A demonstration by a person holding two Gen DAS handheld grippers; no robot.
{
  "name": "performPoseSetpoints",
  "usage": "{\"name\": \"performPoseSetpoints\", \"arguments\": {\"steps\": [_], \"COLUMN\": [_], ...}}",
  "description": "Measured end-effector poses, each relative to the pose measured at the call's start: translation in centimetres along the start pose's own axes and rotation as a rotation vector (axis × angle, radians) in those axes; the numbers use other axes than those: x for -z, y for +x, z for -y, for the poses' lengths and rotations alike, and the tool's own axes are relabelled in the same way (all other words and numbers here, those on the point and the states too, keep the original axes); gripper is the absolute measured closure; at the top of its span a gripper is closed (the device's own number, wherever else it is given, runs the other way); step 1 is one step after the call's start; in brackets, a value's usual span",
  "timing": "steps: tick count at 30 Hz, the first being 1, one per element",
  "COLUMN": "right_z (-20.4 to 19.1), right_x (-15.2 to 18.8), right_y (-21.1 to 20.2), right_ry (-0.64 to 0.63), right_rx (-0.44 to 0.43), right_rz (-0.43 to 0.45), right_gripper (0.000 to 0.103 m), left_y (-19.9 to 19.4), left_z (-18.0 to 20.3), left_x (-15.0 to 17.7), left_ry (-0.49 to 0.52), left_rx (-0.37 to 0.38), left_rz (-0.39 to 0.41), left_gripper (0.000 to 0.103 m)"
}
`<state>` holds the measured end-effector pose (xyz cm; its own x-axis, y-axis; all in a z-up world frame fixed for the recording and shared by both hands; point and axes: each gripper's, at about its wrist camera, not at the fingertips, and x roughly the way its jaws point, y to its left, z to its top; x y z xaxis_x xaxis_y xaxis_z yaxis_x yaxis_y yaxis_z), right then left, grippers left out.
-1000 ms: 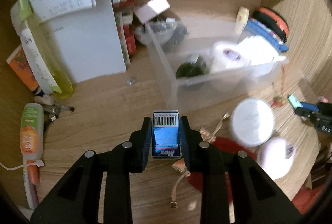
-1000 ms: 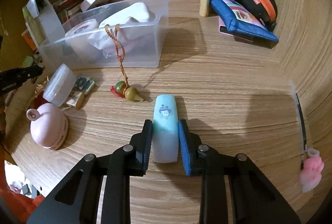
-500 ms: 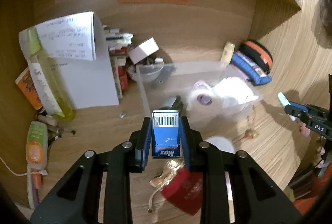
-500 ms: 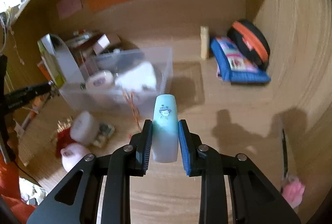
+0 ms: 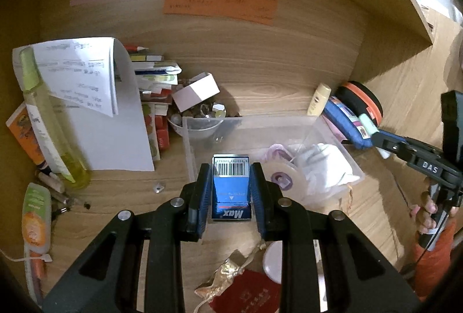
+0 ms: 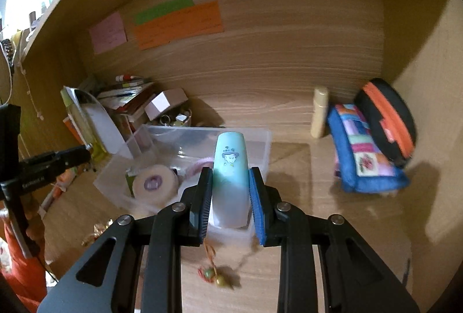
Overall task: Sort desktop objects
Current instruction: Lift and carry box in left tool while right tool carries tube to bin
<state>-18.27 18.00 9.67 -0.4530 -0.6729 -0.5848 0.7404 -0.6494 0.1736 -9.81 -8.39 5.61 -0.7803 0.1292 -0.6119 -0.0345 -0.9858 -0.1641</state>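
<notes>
From the left wrist, the left claw (image 5: 231, 191) grips a blue box (image 5: 231, 188) above the tabletop (image 5: 121, 197), just before a clear bin (image 5: 358, 174) holding a tape roll (image 5: 282, 175). From the right wrist, the right claw (image 6: 230, 198) clamps a pale green tube (image 6: 230, 177) over the same bin's near wall (image 6: 231, 234).

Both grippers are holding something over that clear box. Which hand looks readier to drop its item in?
Probably the left. Its gripper holds the blue staple box right over the clear bin. The right gripper holds the mint tube at the bin's near edge.
</notes>
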Motion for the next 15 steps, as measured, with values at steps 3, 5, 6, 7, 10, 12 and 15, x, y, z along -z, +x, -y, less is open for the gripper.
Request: {"name": "performPoseSetpoints", "arguments": {"steps": [3, 5, 6, 7, 10, 12, 15], "right_z": [-0.4, -0.8, -1.0, -1.1, -1.8, -2.2, -2.7], "right_x": [-0.7, -1.0, -1.1, -1.1, -1.2, -1.1, -0.5], "right_y": [1.3, 2.0, 2.3, 2.6, 3.7, 4.5, 6.0], "right_ry": [-0.006, -0.008, -0.009, -0.011, -0.015, -0.017, -0.037], "right_rx": [-0.028, -0.048, -0.06, -0.073, -0.098, -0.118, -0.123], "right_rz": [-0.01, -0.015, -0.016, -0.019, -0.033, -0.051, -0.079], "right_gripper": [0.08, 0.08, 0.08, 0.08, 0.08, 0.08, 0.08], "left_y": [0.6, 1.3, 1.6, 2.0, 3.3, 4.2, 5.5], "left_z": [0.0, 0.0, 0.1, 0.1, 0.1, 0.1, 0.1], "left_x": [-0.3, -0.5, -0.5, -0.6, -0.6, -0.5, -0.3], "left_ry": [-0.01, -0.013, -0.015, -0.017, -0.023, -0.024, -0.035], "left_rx": [0.004, 0.002, 0.002, 0.005, 0.007, 0.006, 0.043], "left_rz": [-0.006, -0.015, -0.019, -0.027, -0.051, -0.069, -0.104], "left_gripper": [0.076, 0.076, 0.076, 0.076, 0.076, 0.076, 0.076]}}
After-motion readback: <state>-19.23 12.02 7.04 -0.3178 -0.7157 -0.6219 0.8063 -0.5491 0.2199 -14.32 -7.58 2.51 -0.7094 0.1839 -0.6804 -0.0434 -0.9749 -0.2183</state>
